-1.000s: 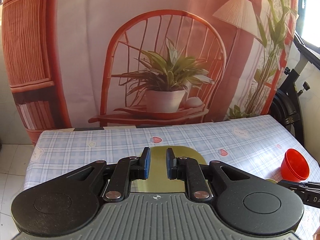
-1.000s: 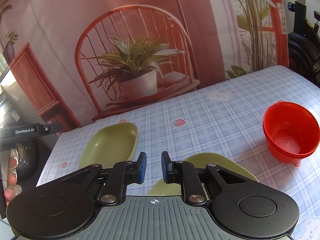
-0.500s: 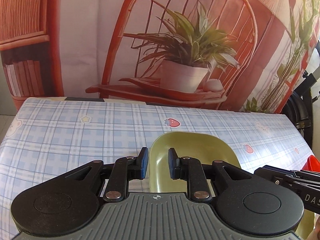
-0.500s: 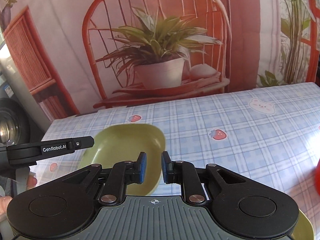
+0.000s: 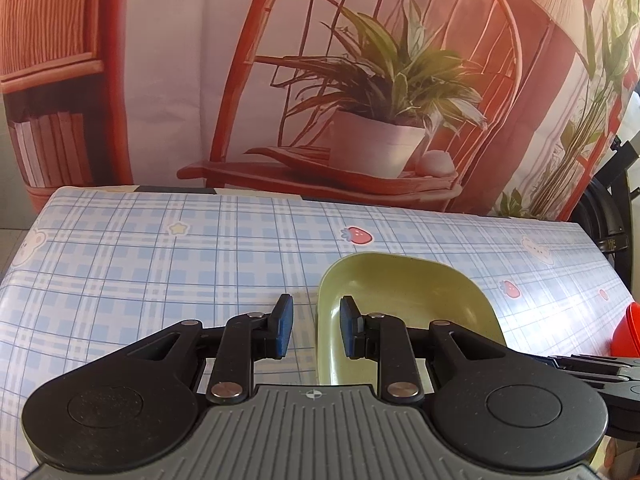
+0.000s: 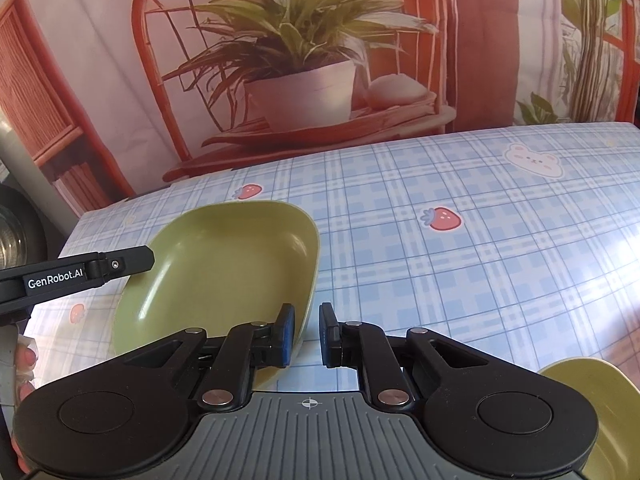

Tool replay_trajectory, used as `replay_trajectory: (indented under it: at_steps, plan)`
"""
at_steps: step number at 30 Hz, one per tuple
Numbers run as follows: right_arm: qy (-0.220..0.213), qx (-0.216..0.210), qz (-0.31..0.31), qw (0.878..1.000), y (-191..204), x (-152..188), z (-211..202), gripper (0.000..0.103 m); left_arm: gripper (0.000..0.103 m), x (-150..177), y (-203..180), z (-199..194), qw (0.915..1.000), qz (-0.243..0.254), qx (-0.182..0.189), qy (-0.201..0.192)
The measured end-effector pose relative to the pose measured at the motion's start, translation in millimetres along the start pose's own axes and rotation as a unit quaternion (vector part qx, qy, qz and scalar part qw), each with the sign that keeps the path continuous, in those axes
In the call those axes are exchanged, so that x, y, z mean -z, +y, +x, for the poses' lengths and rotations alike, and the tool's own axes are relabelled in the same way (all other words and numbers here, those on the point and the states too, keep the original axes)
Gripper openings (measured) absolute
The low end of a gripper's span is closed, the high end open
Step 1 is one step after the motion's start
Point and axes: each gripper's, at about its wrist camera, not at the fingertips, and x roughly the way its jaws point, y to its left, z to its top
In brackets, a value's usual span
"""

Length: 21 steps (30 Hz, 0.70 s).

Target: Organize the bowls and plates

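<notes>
A: Here, how are the grippers posed?
B: The left gripper (image 5: 316, 330) is level, jaws spread astride the green plate's (image 5: 404, 308) left rim. The right gripper (image 6: 307, 335) is also level, jaws parted, straddling the right rim.
A: The plate's orientation?
B: Upright on the tablecloth (image 6: 460, 248), long axis running away from both cameras.

Bare tablecloth (image 5: 160, 264) left of green plate (image 5: 404, 300); red bowl (image 5: 628, 330) far right.
</notes>
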Motion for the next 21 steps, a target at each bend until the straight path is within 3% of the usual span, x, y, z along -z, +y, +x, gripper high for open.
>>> replay_trajectory:
  at_steps: [6, 8, 21]
  plan:
    - [0.002, -0.013, 0.005, 1.0, 3.0, 1.0, -5.5, 0.008, 0.025, 14.9, -2.5, 3.7, 0.9995, 0.007, 0.002, 0.029]
    - [0.003, -0.017, 0.008, 1.0, 5.5, 3.3, -10.7, 0.008, 0.018, 17.7, -4.1, 1.0, 0.9995, 0.003, 0.001, 0.031]
    - [-0.026, -0.049, 0.031, 0.998, -3.7, 16.4, -71.7, 0.01, 0.017, 7.6, -28.9, -54.1, 0.9987, 0.05, 0.002, 0.005]
